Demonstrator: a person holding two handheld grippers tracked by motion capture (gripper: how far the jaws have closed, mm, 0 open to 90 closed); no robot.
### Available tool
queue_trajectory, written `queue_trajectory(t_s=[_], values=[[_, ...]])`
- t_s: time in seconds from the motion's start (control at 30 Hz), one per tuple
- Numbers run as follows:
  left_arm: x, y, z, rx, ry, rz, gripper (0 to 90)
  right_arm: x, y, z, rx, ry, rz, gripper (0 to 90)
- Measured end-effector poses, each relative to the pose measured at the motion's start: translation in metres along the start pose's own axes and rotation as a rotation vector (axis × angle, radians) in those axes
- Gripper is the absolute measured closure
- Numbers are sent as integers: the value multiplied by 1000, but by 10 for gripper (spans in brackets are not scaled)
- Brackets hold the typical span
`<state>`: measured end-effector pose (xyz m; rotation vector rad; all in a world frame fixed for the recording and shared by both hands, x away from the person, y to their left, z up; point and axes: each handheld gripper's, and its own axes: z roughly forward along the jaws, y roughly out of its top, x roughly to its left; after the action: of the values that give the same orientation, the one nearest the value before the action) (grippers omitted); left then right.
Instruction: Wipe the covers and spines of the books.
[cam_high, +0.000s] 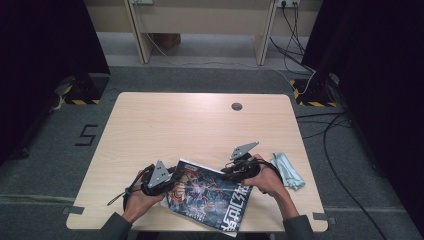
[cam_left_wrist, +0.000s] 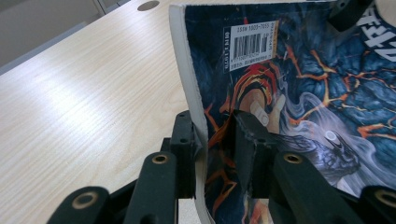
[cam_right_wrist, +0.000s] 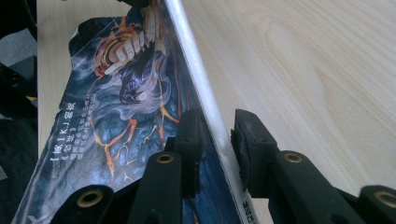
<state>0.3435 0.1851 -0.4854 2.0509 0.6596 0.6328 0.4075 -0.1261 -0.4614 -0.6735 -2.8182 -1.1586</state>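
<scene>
I see a magazine (cam_high: 210, 195) with a dark blue and orange cover near the front edge of the wooden table (cam_high: 175, 125), between my two hands, and it is lifted on its far side. The left gripper (cam_high: 170, 181) is at the left edge of the magazine and the right gripper (cam_high: 231, 171) is at its far right part, close to the spine.

In the left gripper view the magazine (cam_left_wrist: 289, 93) stands almost upright between the two black jaws. One jaw lies against the white page edge, the other jaw is on the cover side. The edge bends a little where the jaws meet it, so I read this claw as closed on the magazine — the pads press the pages. A white barcode label (cam_left_wrist: 250, 44) is on the cover above the jaws.

In the right gripper view the white spine of the magazine (cam_right_wrist: 116, 121) runs between the jaws. The left jaw touches the cover, but on the other side I see a small gap between the pad and the spine — so this claw is around the magazine and not yet pressing it.

On the table, to the right of my right hand, lies a folded pale green cloth (cam_high: 288, 171), apart from the magazine.
</scene>
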Motion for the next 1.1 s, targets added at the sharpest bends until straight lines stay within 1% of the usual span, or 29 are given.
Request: queue_trajectory(t_s=[0.1, 0.2, 0.3, 0.43, 0.57, 0.6, 0.67, 0.7, 0.8, 0.87, 0.93, 0.97, 1.0, 1.03, 1.07, 1.1], values=[[0, 1, 0, 1, -2, 3, 698, 1, 1, 1, 10, 0, -14, 732], [0, 2, 0, -4, -3, 8, 696, 3, 1, 1, 10, -1, -15, 731], [1, 1, 0, -11, -11, 8, 695, 4, 2, 3, 12, 12, -28, 732], [1, 0, 0, -12, -11, 9, 693, 6, 3, 6, 30, 6, -44, 733], [0, 1, 0, -18, -16, 12, 692, 8, 5, 9, 23, 7, -49, 738], [0, 1, -1, -19, -17, 13, 692, 10, 6, 11, 32, 9, -65, 751], [1, 1, -1, -17, -18, 11, 690, 11, 6, 11, 33, 9, -62, 752], [1, 1, 0, -15, -15, 6, 689, 12, 7, 11, 35, -1, -66, 756], [1, 0, 0, -13, -12, 0, 685, 13, 7, 11, 33, -4, -74, 764], [2, -2, 1, -8, -2, -26, 677, 13, 8, 11, 27, -3, -79, 774], [3, -2, 1, -4, 0, -30, 669, 15, 8, 11, 25, -1, -76, 783], [4, -3, 2, -2, -3, -41, 663, 16, 11, 9, 29, -3, -83, 793], [5, -4, 2, 6, 5, -53, 652, 17, 11, 9, 30, -1, -82, 799], [5, -4, 2, 6, 5, -53, 646, 17, 11, 9, 30, -1, -82, 799], [7, -7, 3, 25, 18, -72, 643, 19, 12, 9, 27, 4, -91, 827], [8, -8, 2, 26, 9, -82, 635, 20, 12, 8, 36, -1, -88, 830]])
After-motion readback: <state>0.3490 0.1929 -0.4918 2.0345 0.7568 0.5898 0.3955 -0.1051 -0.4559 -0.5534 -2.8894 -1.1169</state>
